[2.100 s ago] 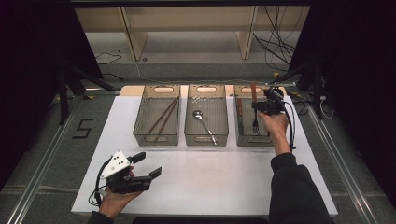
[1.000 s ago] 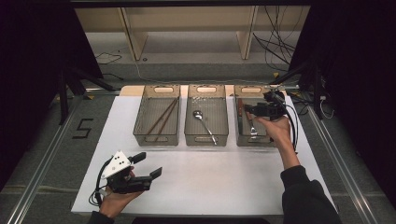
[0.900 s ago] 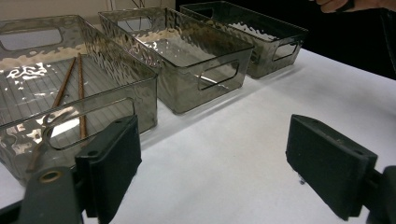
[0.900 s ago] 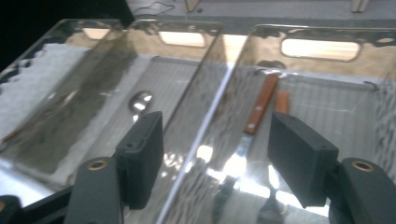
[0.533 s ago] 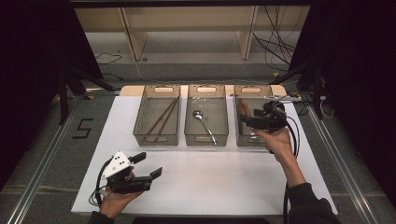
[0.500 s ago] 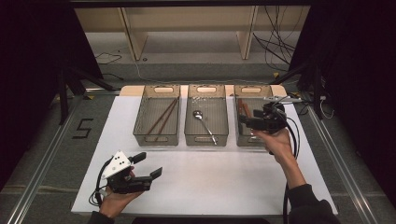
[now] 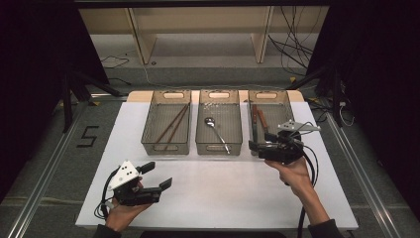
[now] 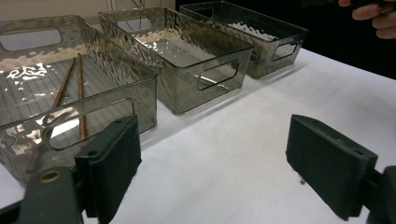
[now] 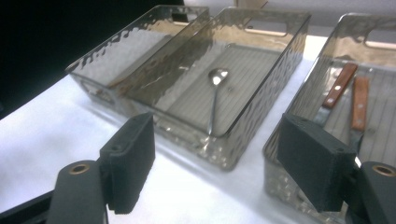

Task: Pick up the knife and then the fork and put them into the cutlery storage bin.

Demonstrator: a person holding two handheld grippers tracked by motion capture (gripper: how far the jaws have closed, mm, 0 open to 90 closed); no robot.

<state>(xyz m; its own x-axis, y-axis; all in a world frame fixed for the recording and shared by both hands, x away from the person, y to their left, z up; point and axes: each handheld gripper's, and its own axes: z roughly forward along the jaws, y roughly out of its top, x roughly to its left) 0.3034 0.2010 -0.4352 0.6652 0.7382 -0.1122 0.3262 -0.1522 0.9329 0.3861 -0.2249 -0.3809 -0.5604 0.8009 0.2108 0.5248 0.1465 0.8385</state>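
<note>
Hovering at centre right, the right gripper (image 7: pixel 258 148) is gaping empty beside the knives (image 7: pixel 258 121), handles pointing up-frame. Left gripper (image 7: pixel 157 176) is idling wide at lower left.

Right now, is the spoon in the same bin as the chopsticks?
No, the spoon lies alone in the middle bin; the chopsticks lie in the left bin.

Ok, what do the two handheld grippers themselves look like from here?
Both are black-bodied. The left gripper has a white three-cornered plate on top, the right gripper a grey one. Each carries blocky black fingers with flat pads, and each trails a black cable. A dark sleeve shows at the right wrist.
</note>
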